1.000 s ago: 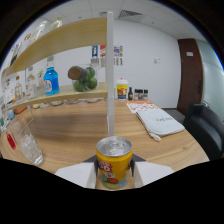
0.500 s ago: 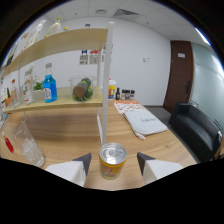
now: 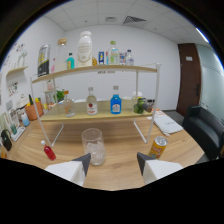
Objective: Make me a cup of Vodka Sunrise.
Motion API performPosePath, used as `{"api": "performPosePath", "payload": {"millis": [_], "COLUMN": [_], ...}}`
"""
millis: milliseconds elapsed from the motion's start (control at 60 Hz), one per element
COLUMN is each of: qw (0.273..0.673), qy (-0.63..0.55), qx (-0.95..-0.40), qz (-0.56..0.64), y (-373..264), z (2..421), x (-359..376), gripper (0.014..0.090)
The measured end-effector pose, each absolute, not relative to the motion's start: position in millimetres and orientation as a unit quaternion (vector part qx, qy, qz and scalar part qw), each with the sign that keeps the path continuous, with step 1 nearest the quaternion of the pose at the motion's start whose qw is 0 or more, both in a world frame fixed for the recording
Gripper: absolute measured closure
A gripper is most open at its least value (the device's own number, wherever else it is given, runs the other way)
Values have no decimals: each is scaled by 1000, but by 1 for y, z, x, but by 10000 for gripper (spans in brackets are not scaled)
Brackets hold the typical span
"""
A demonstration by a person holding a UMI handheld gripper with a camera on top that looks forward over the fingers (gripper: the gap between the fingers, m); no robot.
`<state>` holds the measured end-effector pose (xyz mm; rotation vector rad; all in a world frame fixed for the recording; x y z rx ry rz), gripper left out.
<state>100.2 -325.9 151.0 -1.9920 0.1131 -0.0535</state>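
The gripper [image 3: 113,165] has its two fingers spread apart with nothing pinched between them; only bare wooden table [image 3: 125,170] shows in the gap. Just ahead of the left finger [image 3: 83,162], at about 11 o'clock from the gap, stands a clear glass [image 3: 94,146] with what looks like ice in the bottom, upright on the table and free of both fingers. At about 2 o'clock, just beyond the right finger [image 3: 144,161], an orange drink can [image 3: 158,146] sits on the table, tilted in the wide-angle view and apart from the finger. At 10 o'clock, farther off, a small red object [image 3: 48,151] lies on the table; what it is cannot be told.

Beyond the glass, at 12 o'clock, a two-tier wooden shelf [image 3: 95,72] on white legs spans the table. Its lower tier carries a clear bottle with a red label [image 3: 91,103] and a blue bottle [image 3: 115,102] side by side, with green items [image 3: 142,105] at 1 o'clock. The upper tier holds a large pale jar [image 3: 85,49] among smaller bottles. A folded white cloth or paper [image 3: 167,123] lies on the table at 2 o'clock, near a dark chair [image 3: 205,131]
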Motion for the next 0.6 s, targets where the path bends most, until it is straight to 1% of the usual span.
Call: {"api": "performPosePath", "payload": {"millis": [117,167,367,550,600], "qw": [535,536,577,602,609], "qy": [37,38,13,1,2], "qx": [-844,-844,-816,-798,-793], "qz": [-7,2,22,23,13], "y": [-328,-325,-280,-215,-197], "z": [136,137,183,211,214], "x": [60,43,-16,-48,-49], "gripper": [188,184,182,216,247]}}
